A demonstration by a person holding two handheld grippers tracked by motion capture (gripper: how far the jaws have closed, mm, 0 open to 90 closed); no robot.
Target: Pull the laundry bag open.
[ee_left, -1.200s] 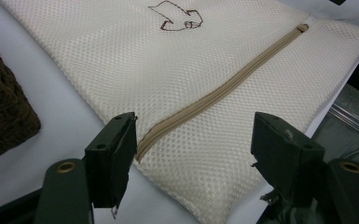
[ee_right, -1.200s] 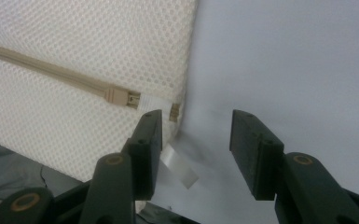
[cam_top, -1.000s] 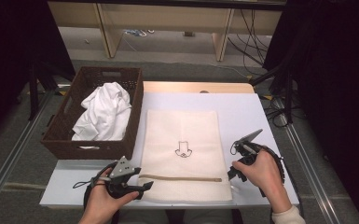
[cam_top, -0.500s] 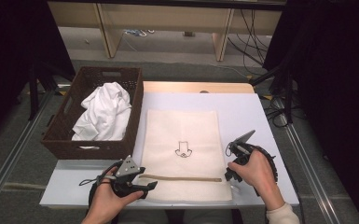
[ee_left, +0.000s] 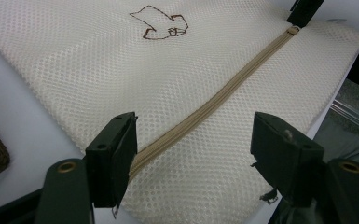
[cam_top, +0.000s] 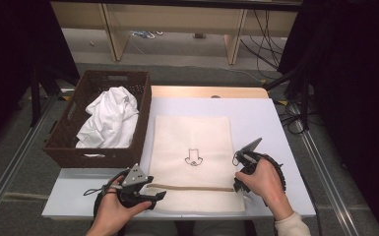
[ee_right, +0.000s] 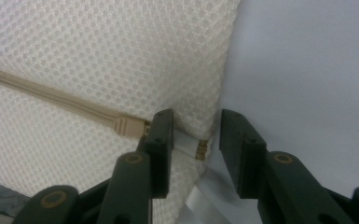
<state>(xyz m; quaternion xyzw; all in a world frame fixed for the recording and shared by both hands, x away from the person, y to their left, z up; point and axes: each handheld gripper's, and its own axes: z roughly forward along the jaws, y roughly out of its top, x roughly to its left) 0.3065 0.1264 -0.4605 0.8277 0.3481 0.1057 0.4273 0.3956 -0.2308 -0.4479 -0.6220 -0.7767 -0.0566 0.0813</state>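
Note:
A cream mesh bag (cam_top: 192, 132) with a brown stitched emblem (cam_top: 193, 158) lies flat on the white table (cam_top: 256, 113). A tan zipper (cam_top: 192, 188) runs across its near end. My left gripper (cam_top: 155, 189) is open, its jaws wide apart astride the zipper's (ee_left: 205, 107) left end. My right gripper (cam_top: 237, 179) is at the zipper's right end. Its jaws have just been closing and still stand apart, with the bag's edge (ee_right: 200, 116) between them beside the zipper pull (ee_right: 128, 125). In the left gripper view, a jaw tip of the right gripper (ee_left: 303, 11) sits at the zipper's far end.
A dark woven basket (cam_top: 64, 147) holding a crumpled white cloth (cam_top: 108, 118) stands at the table's left side. Bare table (ee_right: 307, 60) lies to the bag's right. The table's near edge is just behind both hands.
My right gripper has moved left and down onto the bag's right edge at the zipper end, and its jaws have narrowed. The left gripper has stayed put.

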